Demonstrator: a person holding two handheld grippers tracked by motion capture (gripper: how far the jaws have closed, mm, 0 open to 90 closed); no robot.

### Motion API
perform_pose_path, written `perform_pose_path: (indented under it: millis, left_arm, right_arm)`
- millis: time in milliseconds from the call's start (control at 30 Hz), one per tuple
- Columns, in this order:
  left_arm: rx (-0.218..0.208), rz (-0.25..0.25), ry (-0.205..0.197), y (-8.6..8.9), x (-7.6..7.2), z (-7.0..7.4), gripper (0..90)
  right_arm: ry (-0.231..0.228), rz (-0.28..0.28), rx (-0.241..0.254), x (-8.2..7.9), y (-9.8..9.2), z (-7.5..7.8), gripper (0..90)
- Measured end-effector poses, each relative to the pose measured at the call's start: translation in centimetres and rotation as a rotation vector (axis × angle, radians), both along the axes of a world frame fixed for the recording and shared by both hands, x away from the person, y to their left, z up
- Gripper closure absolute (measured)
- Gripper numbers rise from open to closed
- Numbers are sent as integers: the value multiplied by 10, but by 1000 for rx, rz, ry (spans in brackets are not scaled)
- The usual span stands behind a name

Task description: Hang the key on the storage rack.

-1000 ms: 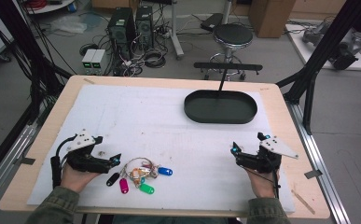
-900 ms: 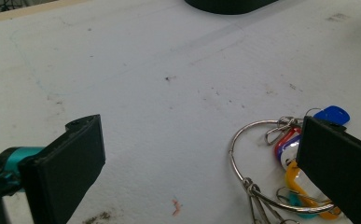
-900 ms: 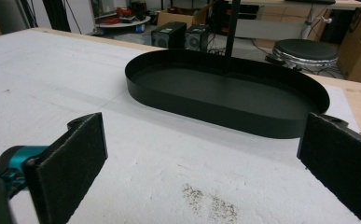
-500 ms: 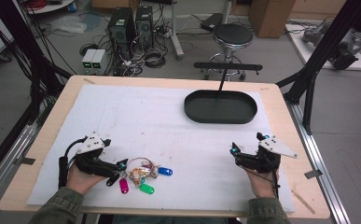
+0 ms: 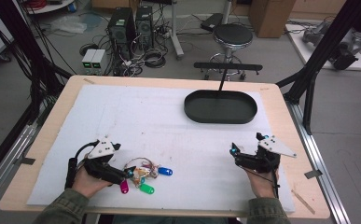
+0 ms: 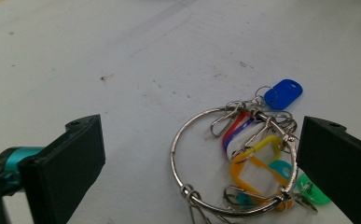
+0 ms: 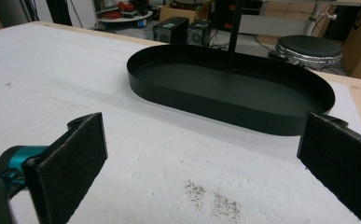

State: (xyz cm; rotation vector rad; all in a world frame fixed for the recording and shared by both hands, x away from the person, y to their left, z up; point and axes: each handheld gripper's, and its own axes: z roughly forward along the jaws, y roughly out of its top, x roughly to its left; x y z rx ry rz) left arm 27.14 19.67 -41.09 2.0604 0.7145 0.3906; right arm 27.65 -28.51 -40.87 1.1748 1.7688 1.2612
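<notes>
Left gripper (image 5: 130,171) at key ring (image 6: 232,161), jaws wide apart either side, nothing gripped yet. Key ring lies on white mat, near-left. Right gripper (image 5: 234,151) idle, jaws apart, facing empty black tray (image 5: 220,107). Pickup barely begun.

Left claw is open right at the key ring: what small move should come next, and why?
Probably ease the left claw a little further forward and down, then close on the key ring. Its jaws stand wide open with the ring lying flat on the white mat between them, not yet gripped, so the wire rim is within reach of a pinch.
</notes>
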Motion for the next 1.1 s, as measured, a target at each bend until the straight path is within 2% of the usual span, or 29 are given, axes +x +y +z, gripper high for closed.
perform_pose_path:
  millis: [567,833,1100]
  left_arm:
    - [67,-78,-5,-24,-9,-3,17]
    - [94,-112,7,-32,-11,-6,17]
    - [129,-153,37,-37,-11,-10,43]
  right_arm:
    - [7,2,-4,0,0,0,4]
    - [5,4,-6,0,0,0,4]
    - [10,6,-5,0,0,0,4]
